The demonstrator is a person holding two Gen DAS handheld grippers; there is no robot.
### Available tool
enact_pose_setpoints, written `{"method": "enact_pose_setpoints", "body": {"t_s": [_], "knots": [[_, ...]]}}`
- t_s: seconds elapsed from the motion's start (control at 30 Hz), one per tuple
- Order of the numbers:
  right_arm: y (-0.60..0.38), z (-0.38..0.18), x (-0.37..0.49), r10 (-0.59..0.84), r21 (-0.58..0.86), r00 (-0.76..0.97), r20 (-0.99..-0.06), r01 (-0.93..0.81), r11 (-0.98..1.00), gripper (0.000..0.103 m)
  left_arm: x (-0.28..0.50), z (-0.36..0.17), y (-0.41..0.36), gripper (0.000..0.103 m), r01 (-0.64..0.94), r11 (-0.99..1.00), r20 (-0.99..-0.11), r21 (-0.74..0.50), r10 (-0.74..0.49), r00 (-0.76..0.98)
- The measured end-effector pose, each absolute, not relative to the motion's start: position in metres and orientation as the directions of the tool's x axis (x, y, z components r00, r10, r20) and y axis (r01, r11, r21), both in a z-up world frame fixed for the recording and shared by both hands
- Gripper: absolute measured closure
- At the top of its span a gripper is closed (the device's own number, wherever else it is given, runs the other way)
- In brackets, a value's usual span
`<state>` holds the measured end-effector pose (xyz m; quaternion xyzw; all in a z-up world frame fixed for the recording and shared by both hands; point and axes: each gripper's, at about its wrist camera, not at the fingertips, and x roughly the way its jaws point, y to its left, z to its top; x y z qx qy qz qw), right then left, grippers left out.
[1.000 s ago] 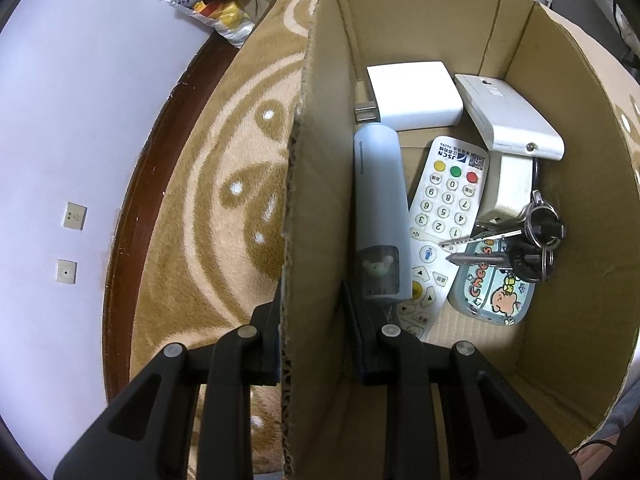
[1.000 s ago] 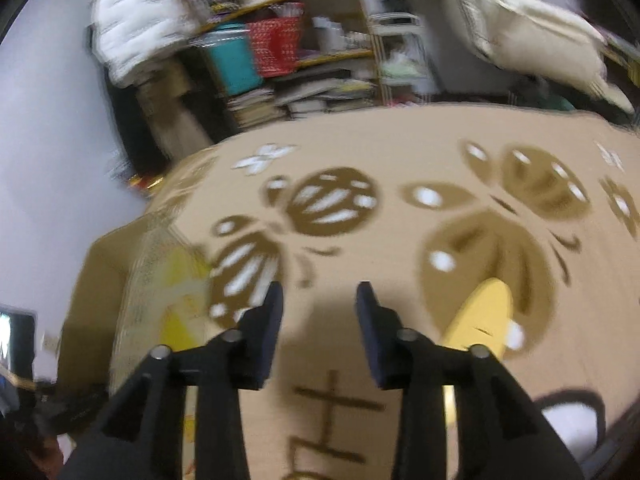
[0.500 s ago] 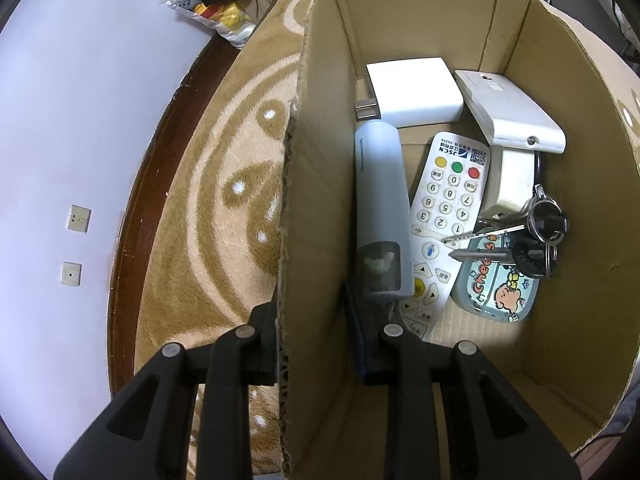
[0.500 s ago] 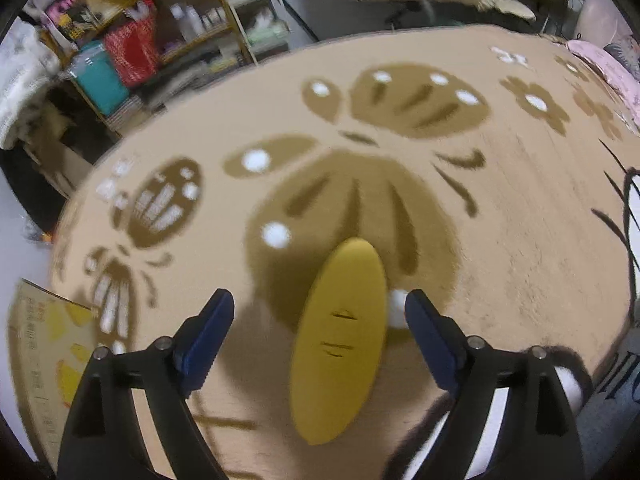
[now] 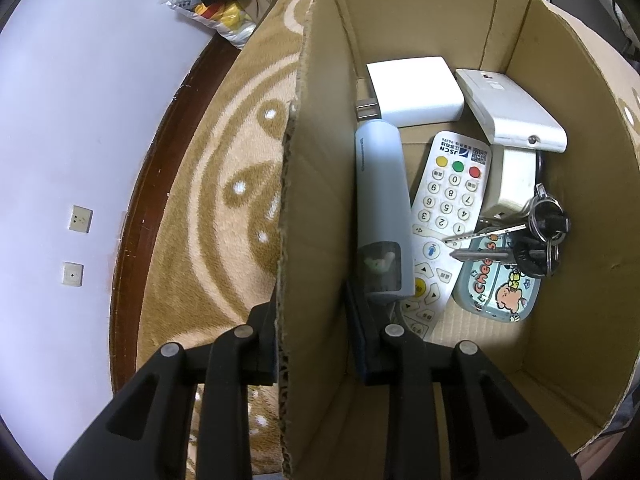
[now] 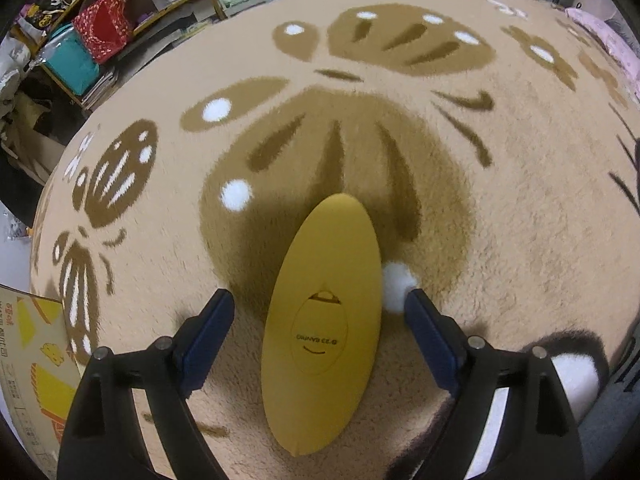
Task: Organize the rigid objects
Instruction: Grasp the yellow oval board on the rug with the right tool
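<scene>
My left gripper (image 5: 314, 320) straddles the left wall of a cardboard box (image 5: 316, 184), one finger outside and one inside, shut on the wall. Inside the box lie a pale blue tube-shaped case (image 5: 382, 208), a white remote (image 5: 444, 216), a white charger block (image 5: 416, 90), a white flat device (image 5: 510, 112), a bunch of keys (image 5: 536, 240) and a cartoon-printed case (image 5: 500, 284). My right gripper (image 6: 318, 320) is wide open, its fingers on either side of a yellow oval case (image 6: 324, 320) lying on the tan carpet.
The patterned tan carpet (image 6: 500, 200) covers the floor. A corner of the box (image 6: 28, 344) shows at the lower left of the right wrist view. Cluttered shelves (image 6: 104, 20) stand beyond the carpet. A white wall (image 5: 80, 100) and dark wood edge (image 5: 136, 208) lie left of the box.
My right gripper swung over the carpet, opened wide and came down around the yellow oval case. My left gripper has stayed on the box wall.
</scene>
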<state>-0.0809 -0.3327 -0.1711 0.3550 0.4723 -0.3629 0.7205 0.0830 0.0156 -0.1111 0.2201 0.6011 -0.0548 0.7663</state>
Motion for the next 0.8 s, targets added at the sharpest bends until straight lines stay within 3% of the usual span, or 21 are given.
{"method": "enact_pose_setpoints", "body": {"t_s": [0.4, 0.73, 0.8], "knots": [[-0.329, -0.173, -0.072, -0.215, 0.097, 0.228, -0.95, 0.866, 0.491, 0.015, 0.08, -0.112, 0.007, 0.074, 0.35, 0.89, -0.94, 0.291, 0.197, 0.28], [-0.316, -0.168, -0.072, -0.272, 0.025, 0.18, -0.945, 0.871, 0.491, 0.041, 0.079, -0.111, 0.004, 0.075, 0.354, 0.884, -0.935, 0.306, 0.208, 0.287], [-0.316, -0.168, -0.074, -0.273, 0.03, 0.185, -0.944, 0.872, 0.488, 0.042, 0.079, -0.111, 0.003, 0.075, 0.354, 0.883, -0.935, 0.307, 0.21, 0.287]]}}
